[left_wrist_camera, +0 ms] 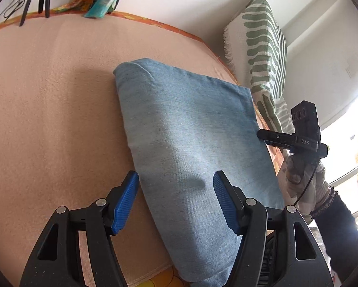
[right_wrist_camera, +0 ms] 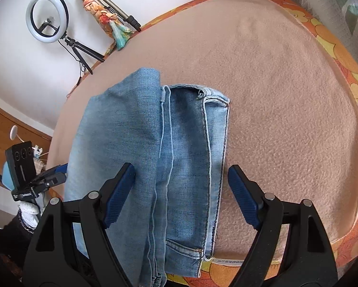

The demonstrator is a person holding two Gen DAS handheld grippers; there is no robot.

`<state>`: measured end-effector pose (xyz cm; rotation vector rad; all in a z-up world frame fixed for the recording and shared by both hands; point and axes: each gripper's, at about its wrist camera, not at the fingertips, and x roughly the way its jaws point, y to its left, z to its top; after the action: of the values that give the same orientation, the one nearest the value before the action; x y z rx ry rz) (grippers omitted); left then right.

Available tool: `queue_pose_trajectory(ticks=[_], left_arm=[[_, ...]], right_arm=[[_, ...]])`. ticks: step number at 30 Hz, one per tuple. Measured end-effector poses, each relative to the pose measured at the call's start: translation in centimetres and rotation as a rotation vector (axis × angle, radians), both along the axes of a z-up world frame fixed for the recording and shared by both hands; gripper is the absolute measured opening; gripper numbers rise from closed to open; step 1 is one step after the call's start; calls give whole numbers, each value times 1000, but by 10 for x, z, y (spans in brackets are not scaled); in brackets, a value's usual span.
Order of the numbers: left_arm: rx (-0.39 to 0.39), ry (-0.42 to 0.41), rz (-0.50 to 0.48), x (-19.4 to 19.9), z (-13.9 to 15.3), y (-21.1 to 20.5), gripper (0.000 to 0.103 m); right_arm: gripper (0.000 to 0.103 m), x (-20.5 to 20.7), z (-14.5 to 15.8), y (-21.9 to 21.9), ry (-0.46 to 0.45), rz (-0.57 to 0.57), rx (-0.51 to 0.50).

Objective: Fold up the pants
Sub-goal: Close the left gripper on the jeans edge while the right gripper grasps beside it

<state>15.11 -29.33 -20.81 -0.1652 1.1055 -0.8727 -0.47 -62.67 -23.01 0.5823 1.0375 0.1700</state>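
The folded pants (left_wrist_camera: 191,148) were laid on the peach blanket (left_wrist_camera: 54,110), directly beneath and ahead of both tools. The left gripper (left_wrist_camera: 176,199) was held released above the denim, its blue pads (left_wrist_camera: 125,203) spread apart with nothing pinched between them. The right gripper (right_wrist_camera: 180,197) was likewise held unclenched, its jaws straddling the seamed edge of the jeans without pressing on it. A ring light (right_wrist_camera: 47,16) was seen far ahead to its left
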Motion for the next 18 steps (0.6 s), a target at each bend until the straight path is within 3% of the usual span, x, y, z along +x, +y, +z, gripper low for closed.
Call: queue_pose_trajectory(ticks=[2,4,7,14,16,18], left_arm=[[3,7,-4,3,-3,-4,64],[-1,16,-8,3,-5,-6,64],[-3,28,-1,5,-8,-8,65],[-25,53,10,7,-12,0,65],[-29,53,11,7,-12,-1,65],[-33,53,7,8,-12,-4,64]], right_arm=[[84,-1,-6,-2,-17,8,67],[92,-3,-7,-2,-48,15,94],[94,-4,-9,0,-83,27,131],[93,-9,-11,-8,-119,28,199],[85,-8,-9,-2,-120,47,204],[84,-5,-7,9,-113,79,168]])
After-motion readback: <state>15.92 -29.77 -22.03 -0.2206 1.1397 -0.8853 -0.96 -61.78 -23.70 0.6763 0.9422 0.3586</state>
